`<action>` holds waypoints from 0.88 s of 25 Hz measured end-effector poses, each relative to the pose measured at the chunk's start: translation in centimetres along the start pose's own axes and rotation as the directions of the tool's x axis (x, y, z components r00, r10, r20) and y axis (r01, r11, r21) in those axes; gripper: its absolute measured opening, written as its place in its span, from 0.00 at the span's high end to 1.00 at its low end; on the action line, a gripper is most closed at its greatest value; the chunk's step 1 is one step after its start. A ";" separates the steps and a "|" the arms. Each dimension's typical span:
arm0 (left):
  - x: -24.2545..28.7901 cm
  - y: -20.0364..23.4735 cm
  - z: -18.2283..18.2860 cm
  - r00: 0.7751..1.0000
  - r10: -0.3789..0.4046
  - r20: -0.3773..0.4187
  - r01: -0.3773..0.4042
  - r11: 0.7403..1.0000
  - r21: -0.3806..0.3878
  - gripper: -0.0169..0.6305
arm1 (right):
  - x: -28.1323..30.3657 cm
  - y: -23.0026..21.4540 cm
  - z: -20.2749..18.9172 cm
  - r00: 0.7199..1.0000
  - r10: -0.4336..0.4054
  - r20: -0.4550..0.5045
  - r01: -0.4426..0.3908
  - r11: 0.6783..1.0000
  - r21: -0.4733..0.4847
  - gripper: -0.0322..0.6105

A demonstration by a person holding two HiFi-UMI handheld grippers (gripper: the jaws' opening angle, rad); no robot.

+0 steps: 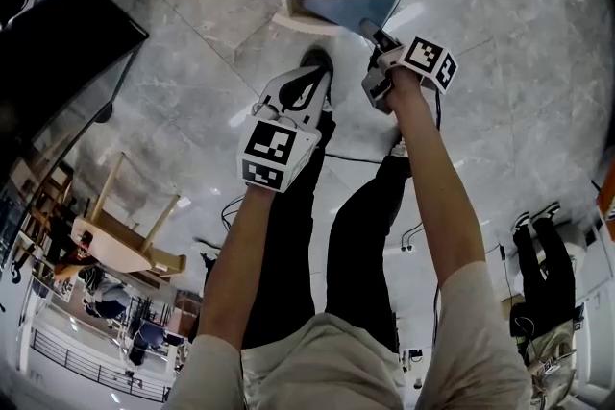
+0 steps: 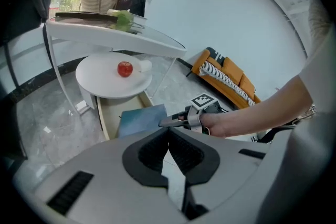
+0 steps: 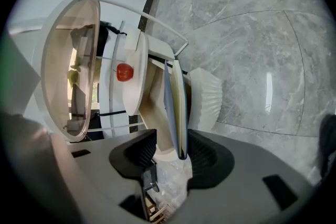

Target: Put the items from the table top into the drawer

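Over the open drawer (image 2: 106,115) of the small round table (image 2: 100,84), we are holding the right gripper (image 3: 173,150) with its jaws apart around the near edge of a blue book (image 2: 140,119), which is resting in the drawer. Our left gripper (image 2: 168,136) is hanging empty with its jaws together. A red apple (image 2: 125,68) is sitting on the table top, so we judge that it is left to stow.

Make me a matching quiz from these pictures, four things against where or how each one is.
1 apple
2 blue book
3 drawer
4 left tongs

A pulled open
B shut, empty
C on the round white tabletop
D between the open jaws of the right tongs

Pairs: 1-C, 2-D, 3-A, 4-B
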State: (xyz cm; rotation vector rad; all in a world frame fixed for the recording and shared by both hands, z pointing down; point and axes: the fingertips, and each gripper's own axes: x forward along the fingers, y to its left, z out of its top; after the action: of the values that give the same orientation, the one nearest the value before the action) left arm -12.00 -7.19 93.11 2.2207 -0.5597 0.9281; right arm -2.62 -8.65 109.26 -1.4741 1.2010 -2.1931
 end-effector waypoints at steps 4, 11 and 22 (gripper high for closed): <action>-0.9 -0.8 1.0 1.000 -0.005 0.003 0.005 1.000 0.017 0.94 | -2.1 0.3 -0.6 1.000 -0.010 0.007 0.010 1.000 -0.011 0.68; -4.1 -3.3 3.5 0.999 0.021 0.024 -0.022 1.000 0.011 0.94 | -9.0 4.2 -2.3 1.000 -0.009 -0.014 0.006 0.984 -0.176 0.68; -14.3 -12.1 6.1 0.976 0.161 0.144 -0.149 0.984 -0.095 0.94 | -23.4 12.4 -6.8 0.998 -0.016 -0.055 -0.021 0.793 -0.609 0.68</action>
State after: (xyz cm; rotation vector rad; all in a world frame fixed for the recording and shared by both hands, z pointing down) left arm -11.37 -1.26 74.31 2.2076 -0.8373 0.8017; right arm -0.49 0.75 83.62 -1.6128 2.0725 -1.9355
